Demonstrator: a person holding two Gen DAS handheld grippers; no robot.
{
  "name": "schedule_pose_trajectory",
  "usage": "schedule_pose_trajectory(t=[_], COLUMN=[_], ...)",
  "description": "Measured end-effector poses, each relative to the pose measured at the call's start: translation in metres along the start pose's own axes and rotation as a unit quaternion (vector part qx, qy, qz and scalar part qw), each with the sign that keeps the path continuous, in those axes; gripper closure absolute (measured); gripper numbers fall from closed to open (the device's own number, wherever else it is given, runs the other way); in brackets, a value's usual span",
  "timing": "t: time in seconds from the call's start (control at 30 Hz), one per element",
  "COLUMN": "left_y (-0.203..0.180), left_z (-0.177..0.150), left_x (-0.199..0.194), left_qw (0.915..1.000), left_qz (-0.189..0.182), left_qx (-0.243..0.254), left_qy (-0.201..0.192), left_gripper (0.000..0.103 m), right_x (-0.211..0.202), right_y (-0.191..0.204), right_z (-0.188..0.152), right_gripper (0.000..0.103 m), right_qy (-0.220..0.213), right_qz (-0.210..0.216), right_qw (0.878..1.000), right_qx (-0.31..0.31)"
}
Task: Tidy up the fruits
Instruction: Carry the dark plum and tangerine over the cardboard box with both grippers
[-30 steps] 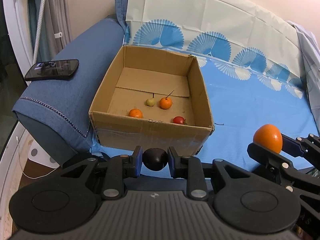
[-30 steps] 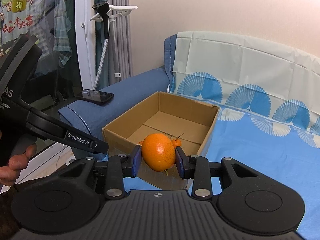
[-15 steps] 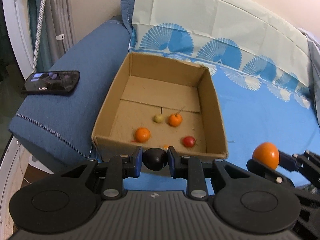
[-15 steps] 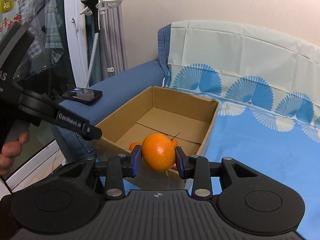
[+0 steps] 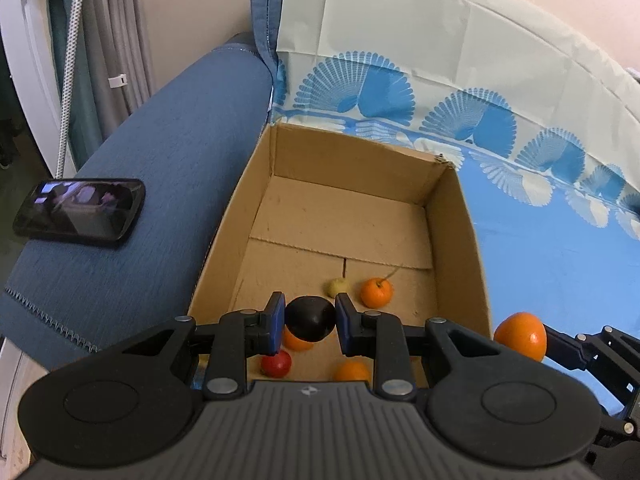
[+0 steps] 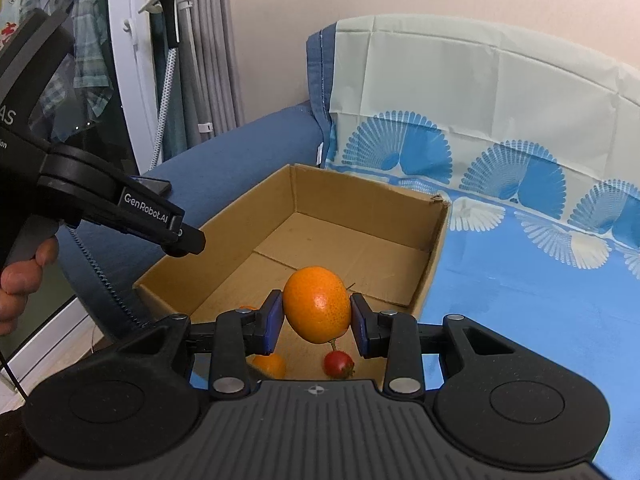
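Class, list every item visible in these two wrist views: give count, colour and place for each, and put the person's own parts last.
Cardboard box: 1, brown, on the blue-covered sofa seat.
Small fruits: at least 5 on the box floor; oranges, one red, one pale yellow.
Dark fruit: 1, held over the box.
Large orange: 1, held.
Phone: 1, black, on the sofa armrest.
Left gripper: black, shut.
Right gripper: black, shut.
Hand: on the left gripper's handle.
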State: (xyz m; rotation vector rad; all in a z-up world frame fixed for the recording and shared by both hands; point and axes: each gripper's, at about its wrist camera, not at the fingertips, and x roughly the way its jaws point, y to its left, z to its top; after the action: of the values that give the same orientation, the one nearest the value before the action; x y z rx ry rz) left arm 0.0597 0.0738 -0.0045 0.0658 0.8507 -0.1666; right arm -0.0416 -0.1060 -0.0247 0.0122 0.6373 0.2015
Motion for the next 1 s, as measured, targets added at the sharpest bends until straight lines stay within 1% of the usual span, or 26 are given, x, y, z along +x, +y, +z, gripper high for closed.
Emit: schedule_pose_trajectory(t=[0.23, 0.5, 0.63, 1.0], left_y=[0.003, 0.005, 0.005, 0.005], left_z=[0.011, 0.008, 0.001, -0.010], left_x=[0.043, 0.088, 0.106, 0.134], left_qw=[0.9997, 0.9982, 0.9967, 0.9937], left_qz=[0.006, 0.017, 0.022, 0.038], left_qx=[-0.001, 0.005, 0.011, 0.019], left_qy=[0.022, 0.058, 0.078, 0.104], left_gripper=[0.074, 0.074, 0.073, 0.073], right_x=[0.043, 0.083, 0.097, 0.118], right_y=[-0.002, -0.004, -0.006, -0.004], right_z=[0.006, 0.004, -0.001, -0.011], right_gripper=[0.066, 0.066, 0.066, 0.066], right_qy=[0.018, 0.044, 0.059, 0.081], right_qz=[0.003, 0.004, 0.005, 0.007], right_qw=[1.000, 0.999, 0.998, 0.996], right_qx=[-0.005, -0.014, -0.016, -0.031])
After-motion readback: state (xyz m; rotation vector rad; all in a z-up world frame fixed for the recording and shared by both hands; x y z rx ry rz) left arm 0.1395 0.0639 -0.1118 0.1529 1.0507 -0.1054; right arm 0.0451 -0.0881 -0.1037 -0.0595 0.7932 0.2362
